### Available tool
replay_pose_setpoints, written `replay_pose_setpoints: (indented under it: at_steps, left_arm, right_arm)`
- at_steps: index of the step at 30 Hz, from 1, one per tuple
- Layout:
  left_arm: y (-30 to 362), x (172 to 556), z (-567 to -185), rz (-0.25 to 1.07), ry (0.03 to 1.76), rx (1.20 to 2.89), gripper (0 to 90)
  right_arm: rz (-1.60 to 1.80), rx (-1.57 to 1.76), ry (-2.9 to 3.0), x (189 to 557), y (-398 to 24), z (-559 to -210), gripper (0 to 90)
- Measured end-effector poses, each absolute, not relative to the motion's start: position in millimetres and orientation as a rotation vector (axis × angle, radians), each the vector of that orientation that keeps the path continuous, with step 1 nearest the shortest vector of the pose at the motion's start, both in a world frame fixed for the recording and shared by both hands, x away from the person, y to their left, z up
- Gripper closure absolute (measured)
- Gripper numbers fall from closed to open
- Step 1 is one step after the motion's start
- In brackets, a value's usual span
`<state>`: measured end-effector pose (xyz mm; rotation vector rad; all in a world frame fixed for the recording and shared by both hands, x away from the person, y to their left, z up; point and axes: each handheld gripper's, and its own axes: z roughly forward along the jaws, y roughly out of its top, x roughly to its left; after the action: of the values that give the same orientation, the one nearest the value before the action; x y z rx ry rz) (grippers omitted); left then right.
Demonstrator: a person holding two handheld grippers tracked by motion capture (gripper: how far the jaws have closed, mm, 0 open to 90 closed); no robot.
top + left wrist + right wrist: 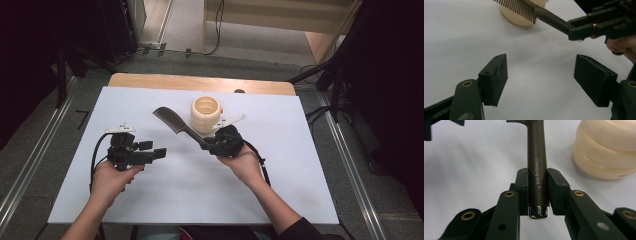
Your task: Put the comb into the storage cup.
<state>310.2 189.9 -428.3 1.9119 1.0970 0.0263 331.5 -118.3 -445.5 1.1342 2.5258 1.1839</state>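
A dark comb [172, 121] with a long handle [537, 165] is held above the white table, its teeth [516, 7] pointing toward the far left. My right gripper [214, 146] is shut on the handle's end, both pads [522, 185] pressing its sides near the chrome cap. A cream ribbed cup [205, 113] stands upright just behind the comb, and its ribbed side [606, 152] lies to the right of the handle. My left gripper [161, 152] hovers at the left, jaws wide open with bare table between the pads [495, 77].
The white sheet [150, 200] covers most of a wooden table [200, 82]. Cables trail from both grippers toward the person's forearms. Dark stands and floor cables lie beyond the table's far edge and at the right.
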Motion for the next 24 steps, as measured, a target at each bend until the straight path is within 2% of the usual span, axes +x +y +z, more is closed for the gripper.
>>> replay_pose_setpoints:
  at_steps: [24]
  left_arm:
    - [171, 333, -430, 0.029, 1.226, 1.711, 29.3]
  right_arm:
    - [1.288, 1.186, 2.381, 328, -90, -448, 70.3]
